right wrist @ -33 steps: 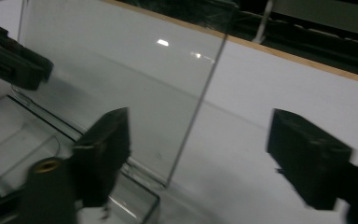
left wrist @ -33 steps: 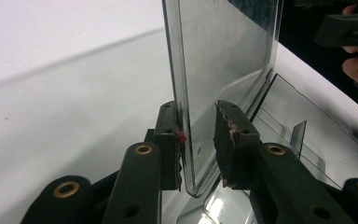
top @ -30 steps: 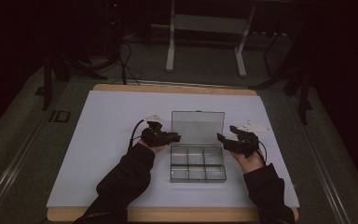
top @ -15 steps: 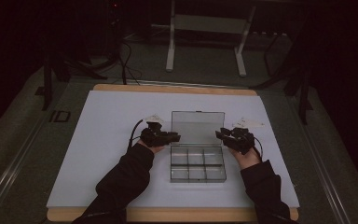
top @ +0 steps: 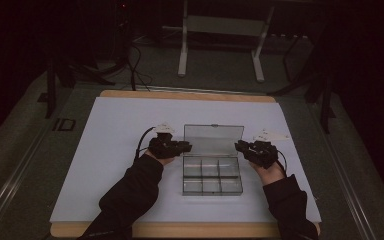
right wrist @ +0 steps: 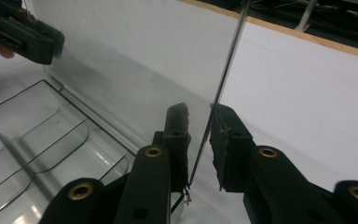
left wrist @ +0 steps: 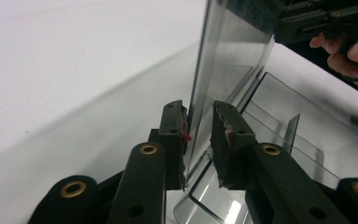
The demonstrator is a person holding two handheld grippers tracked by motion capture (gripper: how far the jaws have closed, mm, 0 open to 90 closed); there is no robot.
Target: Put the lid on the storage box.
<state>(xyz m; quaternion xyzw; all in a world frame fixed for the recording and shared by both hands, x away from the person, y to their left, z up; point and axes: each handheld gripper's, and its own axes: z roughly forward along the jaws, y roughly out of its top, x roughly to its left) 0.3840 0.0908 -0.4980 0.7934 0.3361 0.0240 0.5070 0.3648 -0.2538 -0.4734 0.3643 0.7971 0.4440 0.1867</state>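
- Standing mid-desk (top: 130, 125), the clear compartment box (top: 212, 176) has its lid (top: 213, 140) raised upright.
- Left gripper (left wrist: 199, 140) and right gripper (right wrist: 200, 140) straddle opposite lid edges, jaws apart, not yet clamped.
- Likely step: handling the lid; next, both close together.

Open white table surface (top: 115, 150) left, right and ahead of clear plastic compartment box (top: 212, 175); upright transparent hinged lid (top: 213, 139) (edge between each gripper's jaws) blocking passage straight across.
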